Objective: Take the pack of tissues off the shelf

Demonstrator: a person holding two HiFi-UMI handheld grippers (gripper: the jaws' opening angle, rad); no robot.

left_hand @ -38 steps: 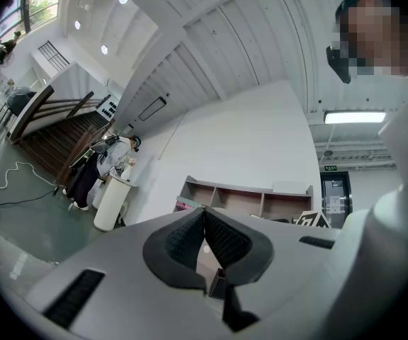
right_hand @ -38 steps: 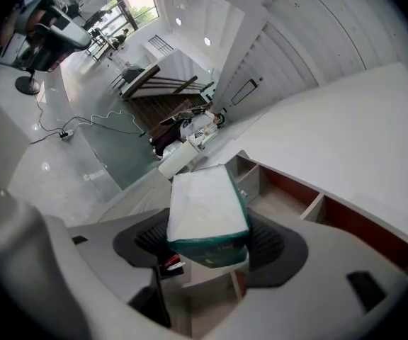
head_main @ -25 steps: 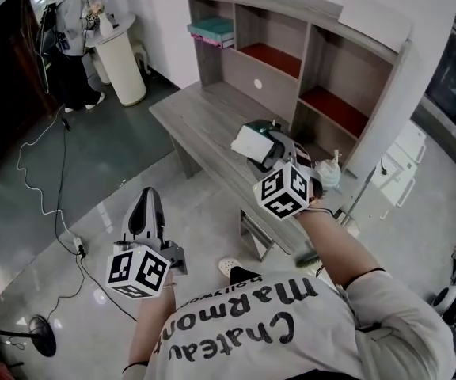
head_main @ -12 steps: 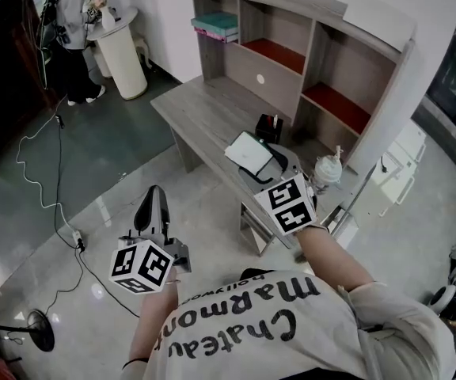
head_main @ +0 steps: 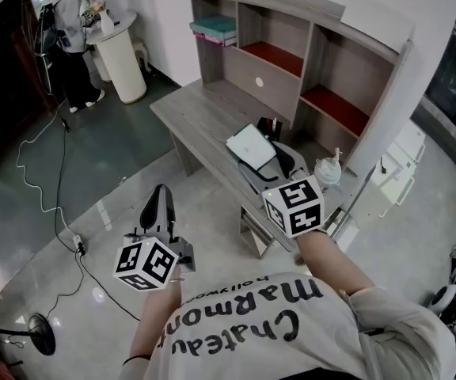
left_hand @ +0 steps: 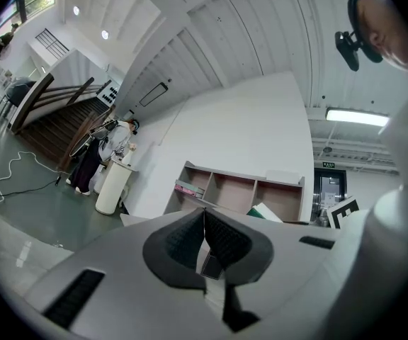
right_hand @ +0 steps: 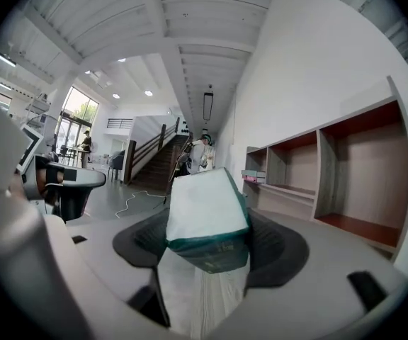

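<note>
- Left gripper (head_main: pixel 161 195): held low over the pale floor (head_main: pixel 212 212), in front of the person's body and well apart from the worktop (head_main: pixel 204 117). In the left gripper view (left_hand: pixel 204 222) its two dark ribbed pads meet along one line. The jaws are closed with nothing between them.
- Right gripper (head_main: pixel 271 161): raised over the near edge of the worktop, with its marker cube towards the person. In the right gripper view (right_hand: pixel 207 243) the jaws stand wide and press on both sides of the pack of tissues (right_hand: pixel 205 214).
- Pack of tissues (head_main: pixel 250 143): a soft block with a white upper face and a dark green band around its sides. It is clamped in the right gripper, tilted, clear of the worktop surface and out in front of the shelf (head_main: pixel 323 62).
- Worktop: a grey wood-grain desk. On it, just beyond the pack, stands a small black container (head_main: pixel 269 123). A pale bottle-like object (head_main: pixel 327 170) sits just beside the right gripper.
- Shelf: an open grey unit at the back of the worktop, against the white wall. It has several compartments, two of them with red floors. The upper left compartment holds a flat stack of boxes (head_main: pixel 216 28).
- Background: a white cylindrical stand (head_main: pixel 121 58) with another person (head_main: pixel 70 38) beside it, and a white cable (head_main: pixel 50 188) trailing across the floor.
</note>
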